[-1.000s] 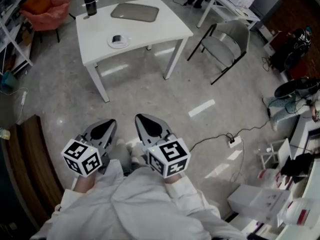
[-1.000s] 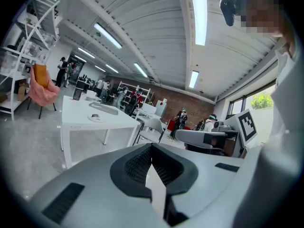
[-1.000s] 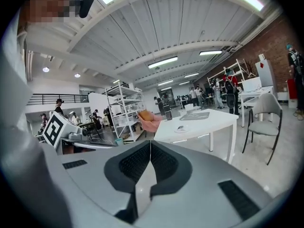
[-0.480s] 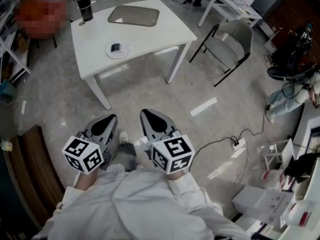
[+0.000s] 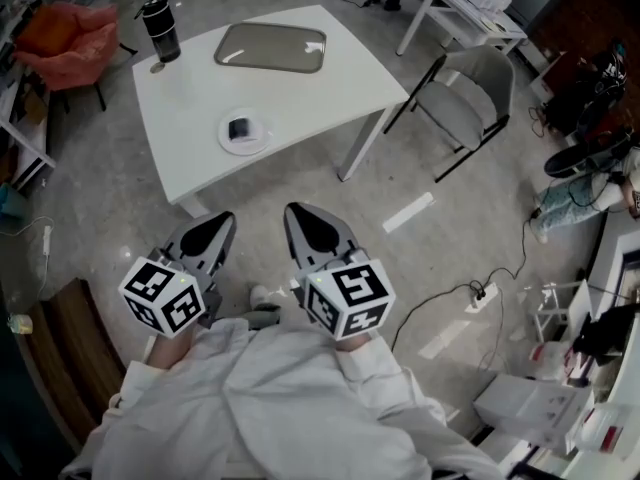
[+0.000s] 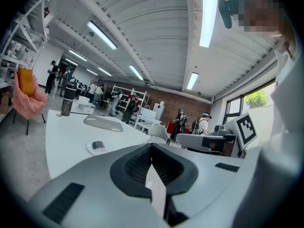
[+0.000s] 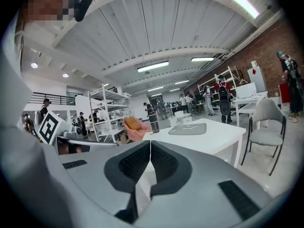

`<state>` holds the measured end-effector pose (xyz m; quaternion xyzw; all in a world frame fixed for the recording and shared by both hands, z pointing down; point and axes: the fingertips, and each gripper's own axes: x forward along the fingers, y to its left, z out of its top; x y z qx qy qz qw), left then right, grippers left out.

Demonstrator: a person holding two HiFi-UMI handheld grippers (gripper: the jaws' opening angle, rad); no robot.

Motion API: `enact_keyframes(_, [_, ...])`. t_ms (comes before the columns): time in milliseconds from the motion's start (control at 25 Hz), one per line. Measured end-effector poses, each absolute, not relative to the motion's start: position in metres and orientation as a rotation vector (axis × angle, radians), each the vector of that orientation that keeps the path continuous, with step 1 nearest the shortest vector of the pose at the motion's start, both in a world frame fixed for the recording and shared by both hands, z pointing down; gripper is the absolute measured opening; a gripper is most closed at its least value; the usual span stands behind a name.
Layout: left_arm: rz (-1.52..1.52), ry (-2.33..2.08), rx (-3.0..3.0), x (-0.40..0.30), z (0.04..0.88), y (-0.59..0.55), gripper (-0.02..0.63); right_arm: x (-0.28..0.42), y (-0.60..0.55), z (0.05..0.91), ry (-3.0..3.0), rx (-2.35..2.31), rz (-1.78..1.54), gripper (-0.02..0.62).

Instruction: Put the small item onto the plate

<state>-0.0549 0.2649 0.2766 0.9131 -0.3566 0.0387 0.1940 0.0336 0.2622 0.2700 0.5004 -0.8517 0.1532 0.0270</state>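
Left gripper view first: the left gripper (image 6: 152, 150) is seen with its jaws pressed together and nothing caught between them. The same is shown for the right gripper (image 7: 150, 146) in its own view, so both are closed and empty.

Compared with a second ago, the white table (image 5: 310, 93) has been brought a good deal closer in the head view. Both grippers are carried side by side, pointed at it, but kept well short of its near edge.

The small item (image 5: 240, 128) is already found lying on the plate (image 5: 226, 141), toward the near side of the tabletop. It's small and dark, and what it actually is can't really be made out from here. So the placing looks done, and the walk-up is probably being made for whatever is wanted next.

Further back on the table a grey tray (image 5: 271, 47) is laid flat, and a dark cup (image 5: 157, 28) is stood at the far left corner. Both are well apart from the plate. A folding chair (image 5: 468, 86) is parked right of the table and an orange chair (image 5: 70, 28) off to the left, neither in the way. Only floor is left between grippers and table.
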Motion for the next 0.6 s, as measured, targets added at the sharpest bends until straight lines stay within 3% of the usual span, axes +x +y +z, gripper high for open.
enact_keyframes(600, [0.19, -0.835, 2.529, -0.069, 0.306, 0.194, 0.01, 0.015, 0.183, 0.286, -2.566, 1.664, 0.547, 0.015])
